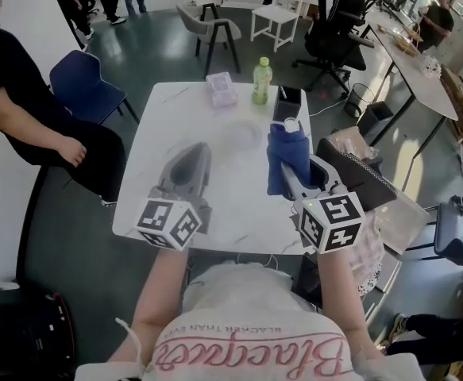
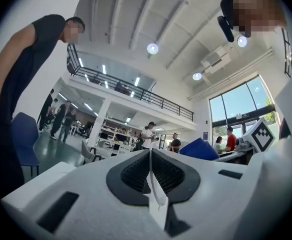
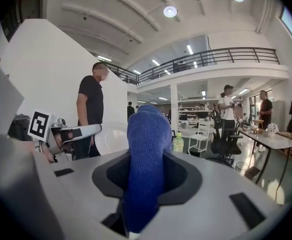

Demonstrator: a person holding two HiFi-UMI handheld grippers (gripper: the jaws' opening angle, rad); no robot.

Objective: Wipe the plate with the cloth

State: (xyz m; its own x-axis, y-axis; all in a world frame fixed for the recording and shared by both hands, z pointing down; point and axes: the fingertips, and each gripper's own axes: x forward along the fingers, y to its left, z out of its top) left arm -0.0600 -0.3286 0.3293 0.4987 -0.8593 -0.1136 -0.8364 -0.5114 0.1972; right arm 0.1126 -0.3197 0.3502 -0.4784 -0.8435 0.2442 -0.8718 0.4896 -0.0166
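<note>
At the far left a seated person in black (image 1: 25, 109) is next to a blue chair (image 1: 84, 86). The left gripper (image 1: 202, 153) is held over the near part of the white table (image 1: 156, 125); its cube carries square black-and-white markers with no lettering. Its jaws are clamped on the rim of the plate (image 2: 156, 199); in the left gripper view the plate is edge-on, a thin white line rising straight out of the pads. In the right gripper view its broad round face is turned toward the right gripper, so it stands on edge above the table rather than lying flat.

Near the table's far edge lie a pink pack (image 1: 221, 90), a green bottle (image 1: 261, 80) standing upright and a dark phone (image 1: 288, 95); any print on them is too small to read.

The right gripper (image 1: 291, 153) is closed on the blue cloth (image 3: 146, 154). The cloth's long axis runs along the jaws, and its rounded folded end pokes forward past them toward the far side of the table; it is just beside the plate, though I cannot tell whether they touch.

At the bottom of the head view the wearer's shirt (image 1: 251, 348) shows large pink cursive script, upside down; above it a small line seems to read "BLACKER THAN EVER".
</note>
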